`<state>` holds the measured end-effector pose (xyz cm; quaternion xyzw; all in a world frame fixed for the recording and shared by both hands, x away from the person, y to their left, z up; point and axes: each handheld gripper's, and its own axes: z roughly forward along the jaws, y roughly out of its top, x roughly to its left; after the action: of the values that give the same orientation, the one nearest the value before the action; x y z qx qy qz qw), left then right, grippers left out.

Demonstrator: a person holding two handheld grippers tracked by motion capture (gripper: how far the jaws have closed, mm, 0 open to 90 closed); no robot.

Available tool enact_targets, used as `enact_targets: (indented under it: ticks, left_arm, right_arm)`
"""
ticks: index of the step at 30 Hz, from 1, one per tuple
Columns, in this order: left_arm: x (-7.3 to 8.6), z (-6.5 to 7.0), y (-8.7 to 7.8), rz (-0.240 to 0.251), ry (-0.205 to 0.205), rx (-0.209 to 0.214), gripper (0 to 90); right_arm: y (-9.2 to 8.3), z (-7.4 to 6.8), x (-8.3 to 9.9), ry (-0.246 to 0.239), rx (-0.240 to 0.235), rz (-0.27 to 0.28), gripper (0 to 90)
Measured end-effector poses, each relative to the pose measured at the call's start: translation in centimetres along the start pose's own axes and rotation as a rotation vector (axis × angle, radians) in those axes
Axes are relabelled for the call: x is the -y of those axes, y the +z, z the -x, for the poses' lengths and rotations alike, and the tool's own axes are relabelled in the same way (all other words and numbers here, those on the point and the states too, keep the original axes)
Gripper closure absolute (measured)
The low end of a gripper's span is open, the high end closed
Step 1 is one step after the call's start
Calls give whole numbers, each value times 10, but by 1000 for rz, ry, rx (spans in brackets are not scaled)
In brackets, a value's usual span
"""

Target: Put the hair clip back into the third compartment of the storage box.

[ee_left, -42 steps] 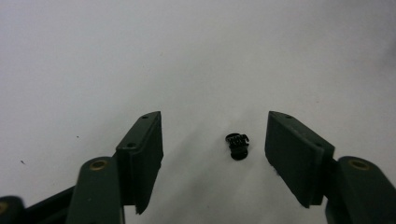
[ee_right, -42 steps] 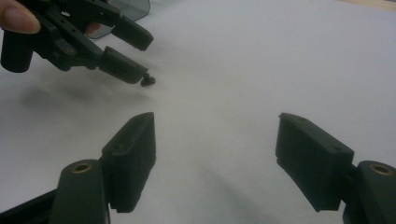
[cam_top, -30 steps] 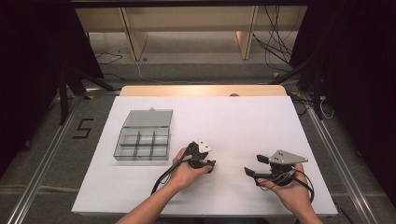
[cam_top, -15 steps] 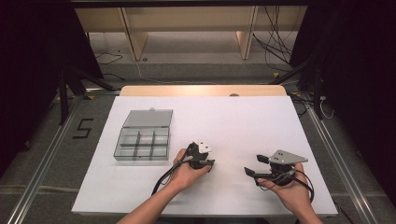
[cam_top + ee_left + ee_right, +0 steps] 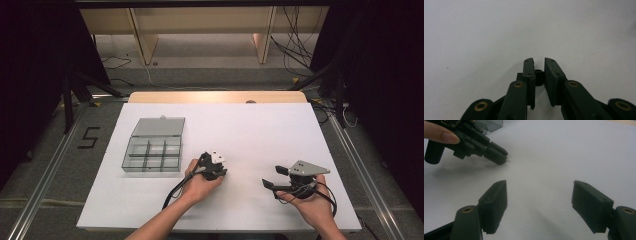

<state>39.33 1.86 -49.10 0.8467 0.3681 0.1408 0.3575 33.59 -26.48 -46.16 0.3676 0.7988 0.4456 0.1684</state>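
Observation:
My left gripper [image 5: 220,171] rests low over the white table [image 5: 260,135], just right of a clear compartment box [image 5: 152,150]. In the left gripper view its jaws [image 5: 539,61] stand almost together, shut on a small black round part [image 5: 539,76] that sits deep between them. My right gripper [image 5: 274,176] is held near the table's front right, jaws pointing left toward the other hand. In the right gripper view its jaws [image 5: 539,184] are spread wide with nothing between them. The left gripper [image 5: 496,155] appears there farther off, tips touching the table.
The compartment box has its grey lid [image 5: 158,127] laid open at the back and several dividers inside. A corner of the box [image 5: 491,123] shows at the top of the right gripper view. Bare white table lies between and beyond the two grippers.

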Motion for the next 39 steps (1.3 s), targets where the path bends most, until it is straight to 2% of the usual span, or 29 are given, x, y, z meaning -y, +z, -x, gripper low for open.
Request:
enact_targets:
  ticks: [13,19,24,39]
  left_arm:
    - [1,0,0,17,5,1,798]
    - [2,0,-1,26,23,1,798]
    - [1,-2,-7,61,13,13,797]
    - [1,-3,-19,64,30,37,797]
  right_arm:
    - [0,2,1,3,5,-2,293]
    - [-1,3,1,3,7,-1,292]
    - [0,3,1,4,7,0,292]
    - [0,4,1,8,7,-2,292]
